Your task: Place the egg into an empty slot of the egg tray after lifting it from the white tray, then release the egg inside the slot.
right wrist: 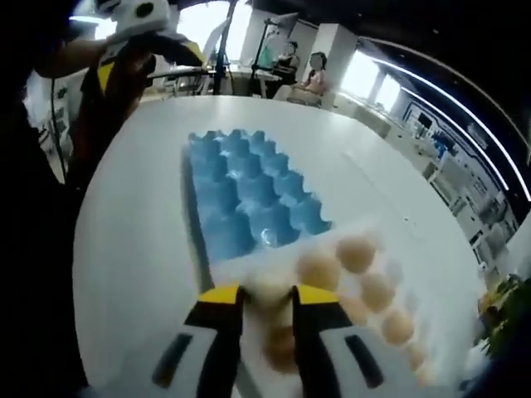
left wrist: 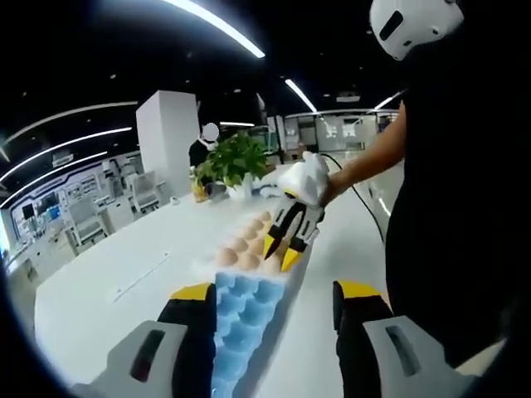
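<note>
Landmark: blue egg tray (right wrist: 249, 203), lying long on the white desk (left wrist: 108, 274).

Right tool (right wrist: 265, 319) hangs over the white tray (right wrist: 365, 274), which butts against one short end of the blue egg tray. Its yellow-tipped jaws sit either side of a pale egg (right wrist: 267, 286) at the white tray's near corner, close to the blue tray's edge. The gap is narrow, egg between; it looks like a pinch, but blur hides whether there is contact or any lift. My read: grasp step, egg not yet clear of its seat. The same tool shows in the left gripper view (left wrist: 286, 245), angled down over the eggs, held by a gloved hand (left wrist: 307, 178).

Left tool (left wrist: 278, 307) is spread wide and holds nothing, parked low at the opposite end of the blue egg tray, one jaw each side of it. Likely just waiting, or ready to steady the tray.

Why the layout works: the trays are end to end, so the carry is short.

Counts:
- tools: 2
- trays: 2 (1 blue, 1 white)
- eggs: about 6–7 in the white tray, blurred, not exact
- blue slots: every one I can see is empty; total not countable
- a potted plant (left wrist: 236, 157) beyond the white tray's far end: 1
</note>
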Available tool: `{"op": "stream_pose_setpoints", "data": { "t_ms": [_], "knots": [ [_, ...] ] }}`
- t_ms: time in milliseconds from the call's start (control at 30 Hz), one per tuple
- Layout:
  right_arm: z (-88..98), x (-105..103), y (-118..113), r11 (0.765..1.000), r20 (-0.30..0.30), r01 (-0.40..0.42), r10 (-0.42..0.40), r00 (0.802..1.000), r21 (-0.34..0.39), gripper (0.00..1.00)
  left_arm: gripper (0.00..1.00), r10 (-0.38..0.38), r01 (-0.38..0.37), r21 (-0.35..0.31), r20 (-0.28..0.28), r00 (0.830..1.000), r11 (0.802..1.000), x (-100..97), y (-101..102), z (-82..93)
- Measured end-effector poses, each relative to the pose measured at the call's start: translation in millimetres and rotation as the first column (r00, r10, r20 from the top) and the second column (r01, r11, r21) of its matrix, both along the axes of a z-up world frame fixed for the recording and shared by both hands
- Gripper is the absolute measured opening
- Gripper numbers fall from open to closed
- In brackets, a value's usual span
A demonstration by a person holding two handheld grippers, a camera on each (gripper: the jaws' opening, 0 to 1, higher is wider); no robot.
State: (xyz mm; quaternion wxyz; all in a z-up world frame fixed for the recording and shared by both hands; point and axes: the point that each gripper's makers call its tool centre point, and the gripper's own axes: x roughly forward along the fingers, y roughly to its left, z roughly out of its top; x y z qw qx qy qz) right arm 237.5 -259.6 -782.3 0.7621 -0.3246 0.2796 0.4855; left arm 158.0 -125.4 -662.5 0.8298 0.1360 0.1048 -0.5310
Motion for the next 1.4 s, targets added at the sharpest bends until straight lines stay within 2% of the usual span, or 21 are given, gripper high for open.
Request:
{"op": "stream_pose_setpoints", "data": {
  "t_ms": [100, 200, 300, 433, 533, 567, 700, 833, 900, 933, 967, 1000, 1067, 1100, 1167, 1400],
  "knots": [
    [-1.4, 0.4, 0.0, 0.999, -0.032, -0.019, 0.018, 0.999, -0.036, 0.24, 0.56, -0.002, 0.002, 0.002, -0.004, 1.0, 1.0, -0.1, 0.6, -1.3],
    [-6.4, 0.9, 0.6, 0.992, -0.143, -0.026, 0.008, 0.99, -0.122, 0.25, 0.56, -0.005, 0.005, 0.001, -0.006, 1.0, 1.0, 0.7, 0.1, -1.3],
    [-8.3, 2.1, 1.3, 0.983, -0.205, -0.047, 0.01, 0.979, -0.179, 0.25, 0.55, -0.009, 0.009, 0.003, -0.006, 1.0, 1.0, 0.9, -0.2, -1.3],
    [-12.3, 2.7, 1.5, 0.97, -0.321, -0.073, -0.005, 0.947, -0.231, 0.26, 0.55, -0.009, 0.009, 0.002, -0.011, 1.0, 1.0, -0.3, 1.7, -2.5],
    [-13.4, 2.7, 1.8, 0.961, -0.351, -0.132, 0.039, 0.935, -0.244, 0.27, 0.54, -0.006, 0.006, 0.005, -0.014, 1.0, 1.0, 0.1, 3.7, -4.0],
    [-13.6, 2.6, 1.8, 0.96, -0.354, -0.135, 0.041, 0.934, -0.246, 0.27, 0.54, -0.004, 0.004, 0.004, -0.015, 1.0, 1.0, 0.5, 4.4, -4.2],
    [-15.3, -1.4, 3.2, 0.931, -0.327, -0.239, 0.142, 0.934, -0.277, 0.27, 0.54, 0.005, -0.005, 0.012, -0.018, 1.0, 1.0, 3.8, 6.7, -6.6],
    [-15.2, -1.5, 2.2, 0.928, -0.334, -0.28, 0.19, 0.923, -0.246, 0.27, 0.54, 0.009, -0.009, 0.014, -0.021, 1.0, 1.0, 6.3, 8.1, -8.2],
    [-15.0, -1.7, 2.6, 0.933, -0.331, -0.274, 0.188, 0.924, -0.234, 0.27, 0.6, 0.021, -0.02, 0.017, -0.029, 0.999, 1.0, 9.2, 10.2, -9.9],
    [-15.0, -1.4, 2.5, 0.944, -0.337, -0.235, 0.148, 0.93, -0.233, 0.27, 0.63, 0.042, -0.041, 0.018, -0.064, 0.997, 0.999, 10.8, 12.5, -13.3],
    [-15.1, -1.1, 2.4, 0.953, -0.342, -0.195, 0.108, 0.934, -0.231, 0.27, 0.66, 0.046, -0.045, 0.021, -0.07, 0.996, 0.999, 11.4, 13.1, -14.3],
    [-15.0, -0.8, 2.8, 0.953, -0.333, -0.199, 0.114, 0.936, -0.231, 0.27, 0.68, 0.053, -0.051, 0.026, -0.086, 0.995, 0.998, 12.7, 14.2, -16.7],
    [-14.5, -1.1, 1.9, 0.957, -0.326, -0.19, 0.112, 0.939, -0.219, 0.26, 0.67, 0.046, -0.044, 0.03, -0.073, 0.996, 0.999, 12.6, 13.8, -17.6],
    [-14.6, -1.2, 1.9, 0.959, -0.327, -0.183, 0.106, 0.939, -0.216, 0.26, 0.7, 0.047, -0.045, 0.031, -0.075, 0.996, 0.999, 12.9, 13.8, -18.0],
    [-14.2, -1.7, 1.5, 0.961, -0.32, -0.181, 0.107, 0.941, -0.21, 0.26, 0.78, 0.081, -0.077, 0.033, -0.158, 0.984, 0.997, 13.0, 14.3, -25.5],
    [-11.3, -2.1, 1.2, 0.964, -0.291, -0.168, 0.103, 0.951, -0.208, 0.25, 0.86, 0.084, -0.081, 0.026, -0.145, 0.986, 0.996, 16.9, 14.1, -23.0]
  ]
}}
